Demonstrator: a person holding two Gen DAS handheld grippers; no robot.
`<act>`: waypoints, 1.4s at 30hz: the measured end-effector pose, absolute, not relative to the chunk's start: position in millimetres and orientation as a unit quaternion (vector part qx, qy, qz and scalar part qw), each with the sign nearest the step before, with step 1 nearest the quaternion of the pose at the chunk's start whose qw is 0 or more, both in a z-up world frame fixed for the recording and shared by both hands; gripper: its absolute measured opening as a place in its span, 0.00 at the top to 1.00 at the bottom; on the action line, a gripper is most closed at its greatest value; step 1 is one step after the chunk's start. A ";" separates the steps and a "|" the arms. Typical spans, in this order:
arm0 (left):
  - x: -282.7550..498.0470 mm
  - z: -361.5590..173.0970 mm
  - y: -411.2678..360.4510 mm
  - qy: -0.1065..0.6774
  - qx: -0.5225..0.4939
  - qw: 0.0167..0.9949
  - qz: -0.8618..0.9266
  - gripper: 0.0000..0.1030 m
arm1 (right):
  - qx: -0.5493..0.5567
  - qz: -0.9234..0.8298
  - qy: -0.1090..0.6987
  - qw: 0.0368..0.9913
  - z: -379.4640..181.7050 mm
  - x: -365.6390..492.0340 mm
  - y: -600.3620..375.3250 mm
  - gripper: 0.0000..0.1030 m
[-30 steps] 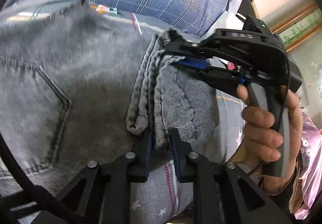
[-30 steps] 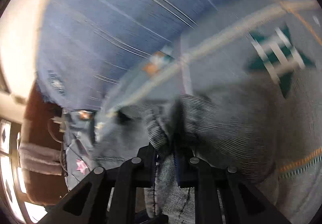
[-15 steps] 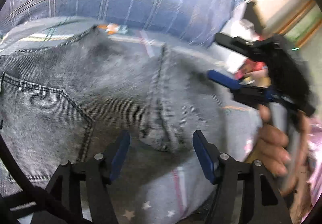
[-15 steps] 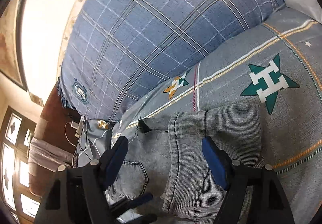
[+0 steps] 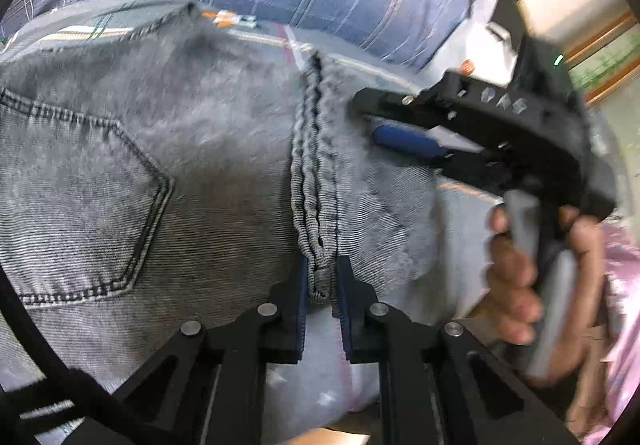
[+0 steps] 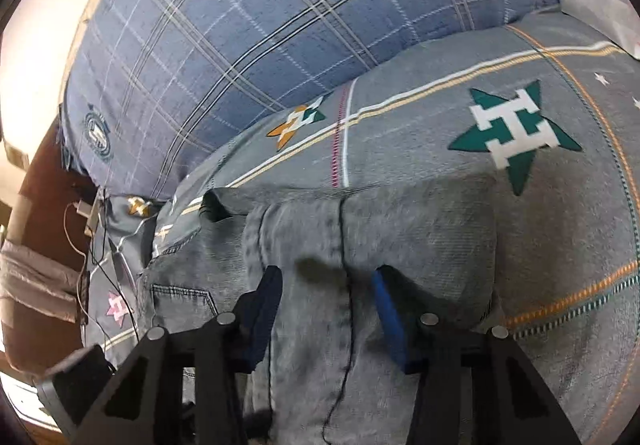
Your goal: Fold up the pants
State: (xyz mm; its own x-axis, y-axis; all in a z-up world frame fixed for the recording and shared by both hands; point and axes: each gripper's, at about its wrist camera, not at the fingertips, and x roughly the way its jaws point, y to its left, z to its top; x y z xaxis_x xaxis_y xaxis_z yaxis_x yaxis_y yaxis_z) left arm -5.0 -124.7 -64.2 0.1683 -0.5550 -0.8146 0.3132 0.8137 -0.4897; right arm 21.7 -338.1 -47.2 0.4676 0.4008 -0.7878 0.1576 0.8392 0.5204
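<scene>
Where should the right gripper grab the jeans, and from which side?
Grip the thick stitched seam of the jeans, coming in from the near edge like the left gripper, which pinches that ridge already. The right gripper hangs open astride it.

Site: home bedroom | Evidence: star-print bedsheet (image 6: 460, 85) at centre frame, plaid pillow (image 6: 260, 25) at upper left.

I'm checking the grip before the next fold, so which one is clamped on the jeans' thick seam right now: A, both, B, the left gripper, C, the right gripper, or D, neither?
B: the left gripper has its jaws pinched on the ribbed seam edge of the jeans, while the right gripper has its jaws spread wide over the denim without closing.
</scene>
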 end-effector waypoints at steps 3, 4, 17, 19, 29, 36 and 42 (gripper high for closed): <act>0.9 -73.2 -124.6 0.571 -0.096 0.763 -0.287 0.85 | 0.261 0.071 0.538 0.798 -60.8 30.3 -333.3 0.52; -1.5 -69.3 -124.6 0.565 -0.094 0.765 -0.294 0.84 | 0.257 0.075 0.546 0.794 -64.1 32.3 -331.8 0.52; -41.8 -5.5 23.8 0.470 -0.166 0.853 -0.155 0.32 | 0.318 0.205 0.347 0.858 12.8 -35.0 -281.7 0.07; -41.2 -17.7 53.6 0.483 -0.205 0.844 -0.112 0.32 | 0.327 0.224 0.348 0.850 12.3 -41.5 -262.1 0.07; -68.1 -64.8 137.1 0.509 -0.330 0.794 -0.032 0.32 | 0.262 0.235 0.387 0.852 12.3 -28.6 -165.6 0.08; -44.4 -82.3 136.1 0.511 -0.350 0.785 -0.010 0.33 | 0.261 0.218 0.452 0.824 -33.7 -23.2 -160.0 0.21; -6.4 -83.9 139.4 0.497 -0.401 0.769 0.016 0.32 | 0.263 0.184 0.475 0.819 -44.9 -17.4 -166.7 0.39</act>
State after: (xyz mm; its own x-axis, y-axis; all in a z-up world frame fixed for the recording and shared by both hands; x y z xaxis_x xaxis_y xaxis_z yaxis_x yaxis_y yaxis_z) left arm -6.4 139.4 -83.9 0.5057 -0.3744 -0.7772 -0.4236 0.6771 -0.6018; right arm -17.4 -166.7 -44.9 0.4814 0.5523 -0.6806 -0.0523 0.7932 0.6067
